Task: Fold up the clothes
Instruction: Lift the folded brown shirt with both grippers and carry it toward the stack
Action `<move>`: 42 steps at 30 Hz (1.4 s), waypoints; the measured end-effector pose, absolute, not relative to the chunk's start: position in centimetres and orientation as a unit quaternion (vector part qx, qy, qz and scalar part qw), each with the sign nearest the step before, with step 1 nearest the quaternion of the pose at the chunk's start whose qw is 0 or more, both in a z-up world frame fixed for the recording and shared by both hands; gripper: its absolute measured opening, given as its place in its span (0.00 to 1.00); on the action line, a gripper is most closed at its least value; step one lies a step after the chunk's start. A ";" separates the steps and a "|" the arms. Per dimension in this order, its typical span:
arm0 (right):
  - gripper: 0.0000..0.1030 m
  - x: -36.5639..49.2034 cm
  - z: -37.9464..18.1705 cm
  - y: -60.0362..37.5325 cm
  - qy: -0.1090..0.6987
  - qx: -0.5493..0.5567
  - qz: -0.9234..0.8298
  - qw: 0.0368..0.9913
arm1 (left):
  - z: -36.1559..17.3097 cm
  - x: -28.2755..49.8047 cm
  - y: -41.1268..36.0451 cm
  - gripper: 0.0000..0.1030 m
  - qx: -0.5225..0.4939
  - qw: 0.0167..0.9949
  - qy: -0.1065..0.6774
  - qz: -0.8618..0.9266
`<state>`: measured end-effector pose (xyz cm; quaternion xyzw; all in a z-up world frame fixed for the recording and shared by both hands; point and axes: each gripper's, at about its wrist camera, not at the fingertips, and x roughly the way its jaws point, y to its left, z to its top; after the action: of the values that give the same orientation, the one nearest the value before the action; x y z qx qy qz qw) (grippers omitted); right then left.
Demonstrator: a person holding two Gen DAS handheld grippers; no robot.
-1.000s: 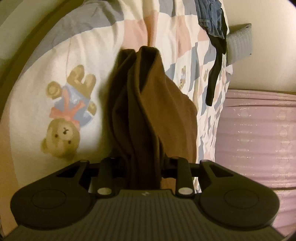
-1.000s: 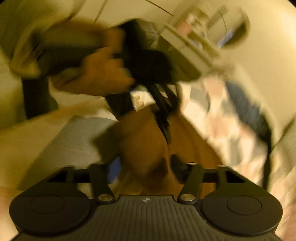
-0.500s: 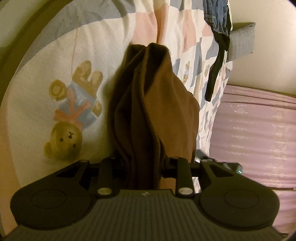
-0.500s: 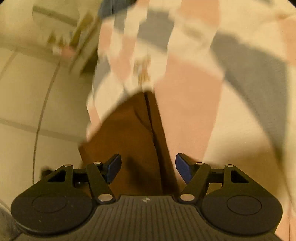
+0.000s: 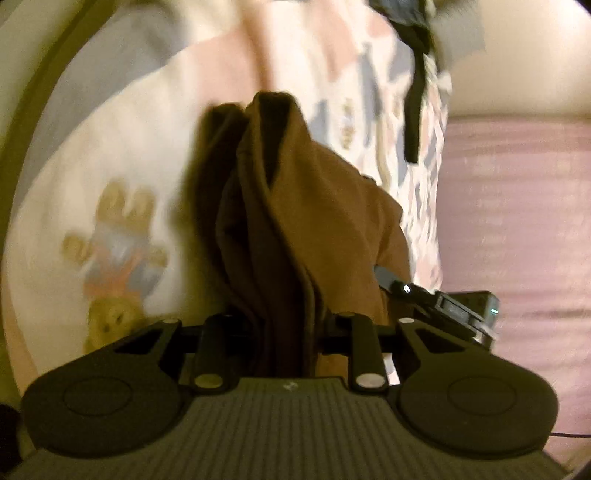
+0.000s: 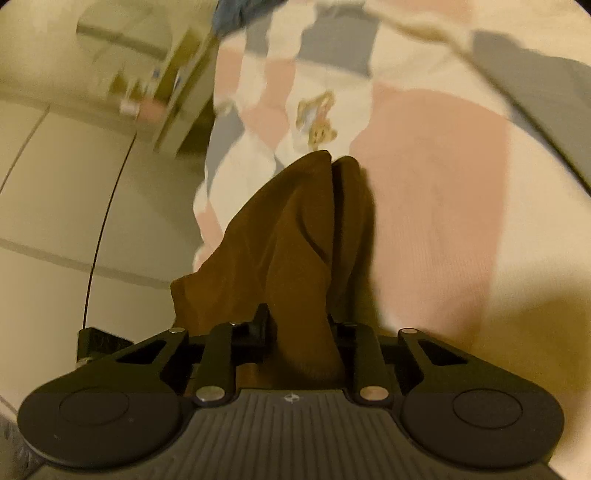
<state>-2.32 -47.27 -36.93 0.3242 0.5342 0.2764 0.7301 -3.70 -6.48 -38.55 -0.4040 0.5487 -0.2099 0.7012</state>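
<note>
A brown garment hangs bunched in long folds over a patchwork bedspread with teddy-bear prints. My left gripper is shut on its near edge, cloth hiding the fingertips. In the right wrist view the same brown garment runs away from my right gripper, which is shut on another part of its edge. The right gripper also shows in the left wrist view, just right of the cloth. Both views are blurred by motion.
A dark garment and blue denim clothing lie at the far end of the bed. A pink ribbed surface stands at the right. Pale tiled floor and a cabinet lie left of the bed.
My right gripper swung from pointing at the other hand down to the garment, stood open over it, and has now shut on it. The left gripper kept its hold and shifted slightly.
</note>
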 end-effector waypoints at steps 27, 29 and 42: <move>0.23 -70.0 -25.3 -33.5 -0.175 0.571 -0.541 0.593 | -25.1 -35.5 -55.3 0.20 0.126 0.278 0.558 -0.772; 0.23 -73.1 -24.5 -32.8 -0.236 0.544 -0.578 0.561 | -23.4 -42.3 -58.7 0.20 0.148 0.233 0.526 -0.805; 0.23 -82.7 -26.4 -36.6 -0.396 0.481 -0.657 0.426 | -19.7 -65.5 -67.1 0.20 0.230 0.111 0.419 -0.871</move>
<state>-82.66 -36.61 -26.37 0.4806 -0.3956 -0.6567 0.4258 -65.49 -67.14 -19.70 0.2296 0.4191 -0.8714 0.1108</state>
